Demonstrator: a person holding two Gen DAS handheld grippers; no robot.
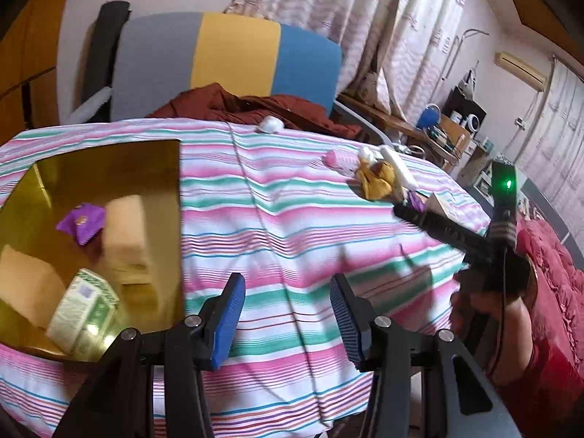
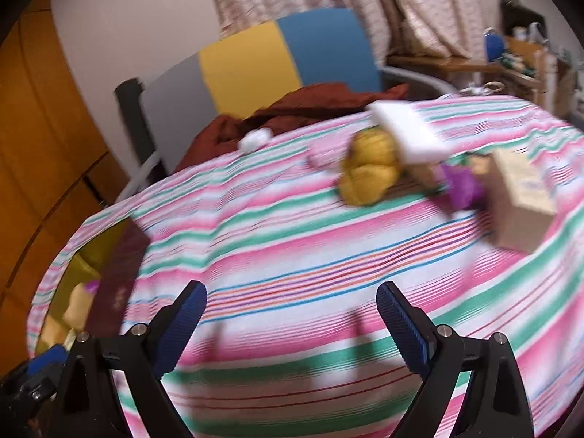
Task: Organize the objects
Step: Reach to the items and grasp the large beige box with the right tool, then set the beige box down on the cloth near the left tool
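Bedroom-ish room with patterned curtains [image 1: 328,11] behind, and the worktop is covered with a pink, green and white striped cloth [image 1: 292,219]. One chair with a grey, yellow and blue back [image 1: 233,54] stands at the far side, with a dark red garment [image 1: 255,107] heaped on it.

On the left sits one gold tray [image 1: 127,168] holding two things I can count: one purple wrapper [image 1: 82,221] and one green-and-white carton [image 1: 85,310].

Over on the right there's a cluster still on the cloth: one mustard-yellow cloth bundle [image 2: 370,169], one white block [image 2: 408,127], one purple wrapper [image 2: 461,182], one tan cardboard box [image 2: 518,197] and a pink thing too blurry to name. One white fluffy ball [image 1: 269,124] lies alone near the far edge.

Two tongs in all. The left tongs [image 1: 284,317] are spread partway with nothing between them, hovering beside the tray. The right tongs [image 2: 292,328] are spread wide, also empty, over bare cloth.
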